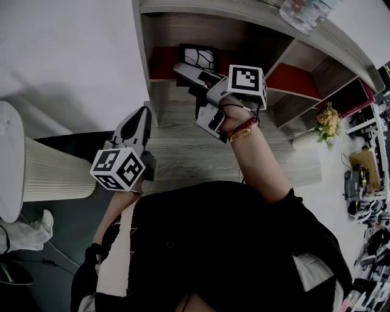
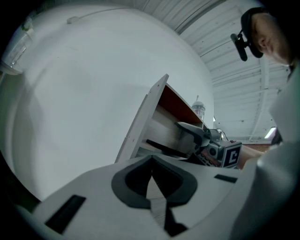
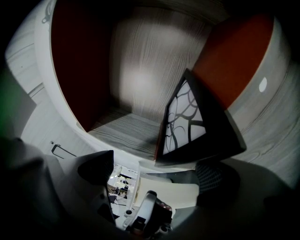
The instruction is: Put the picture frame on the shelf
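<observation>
Your left gripper (image 1: pixel 144 116) just hangs low, clenched on nothing, while the right gripper (image 3: pixel 157 171) sits spread open with the picture frame (image 3: pixel 187 119) standing in the shelf (image 3: pixel 122 131) cubby just past it, so I'd say you only need to back out.

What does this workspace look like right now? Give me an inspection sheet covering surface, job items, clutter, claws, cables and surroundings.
Surface: grey wood-grain shelf unit with red back panels.
Job's things: black picture frame with swirl print stands in a red-backed compartment.
Clutter: clear plastic container on the shelf top; yellow flower bunch by its end.
Grippers: right claw open, close under the frame; left claw shut, nothing in it.
Cables: thin cable on the dark floor.
Surroundings: white ribbed cylinder at left; cluttered bench at far right.
</observation>
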The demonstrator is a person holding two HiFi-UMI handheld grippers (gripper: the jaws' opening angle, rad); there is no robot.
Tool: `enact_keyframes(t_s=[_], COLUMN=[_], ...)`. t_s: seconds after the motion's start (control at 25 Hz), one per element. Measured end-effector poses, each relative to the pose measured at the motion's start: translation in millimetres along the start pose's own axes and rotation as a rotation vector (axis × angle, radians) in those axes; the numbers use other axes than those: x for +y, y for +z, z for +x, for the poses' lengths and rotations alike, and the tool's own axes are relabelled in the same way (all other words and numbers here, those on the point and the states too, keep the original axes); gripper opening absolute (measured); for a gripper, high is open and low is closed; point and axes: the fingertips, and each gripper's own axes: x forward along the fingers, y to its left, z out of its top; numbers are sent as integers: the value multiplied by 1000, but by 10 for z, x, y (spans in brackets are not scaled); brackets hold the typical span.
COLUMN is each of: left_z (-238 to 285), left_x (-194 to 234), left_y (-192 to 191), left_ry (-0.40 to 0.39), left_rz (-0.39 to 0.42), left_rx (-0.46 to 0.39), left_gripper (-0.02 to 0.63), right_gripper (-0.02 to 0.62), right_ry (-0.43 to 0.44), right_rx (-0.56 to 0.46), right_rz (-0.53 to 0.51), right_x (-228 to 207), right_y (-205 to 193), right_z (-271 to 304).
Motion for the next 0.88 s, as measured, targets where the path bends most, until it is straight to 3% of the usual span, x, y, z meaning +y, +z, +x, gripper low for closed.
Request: enact_keyframes(t_s=[0.28, 0.44, 0.6, 0.72, 0.84, 0.88], left_z=[46, -6, -2, 9, 10, 3], left_x=[-18, -46, -123, -193, -255, -274], left_y=[36, -35, -75, -115, -181, -200], left_ry=[-6, -15, -37, -59, -87, -95], left_rz=[1, -3, -1, -1, -7, -9], left_rx=[5, 10, 23, 34, 51, 56], left_gripper=[12, 11, 12, 12, 12, 11], right_gripper=[531, 531, 516, 416, 246, 224], right_ry=[-10, -4, -28, -45, -39, -42], right_rx=[9, 50, 36, 10, 11, 9], right_rz=[4, -10, 61, 109, 167, 188], right_x=[-79, -200, -454, -630, -776, -825], right_y=[-67, -373, -612, -775, -988, -1052], right_z=[-20, -54, -153, -242, -298, -318])
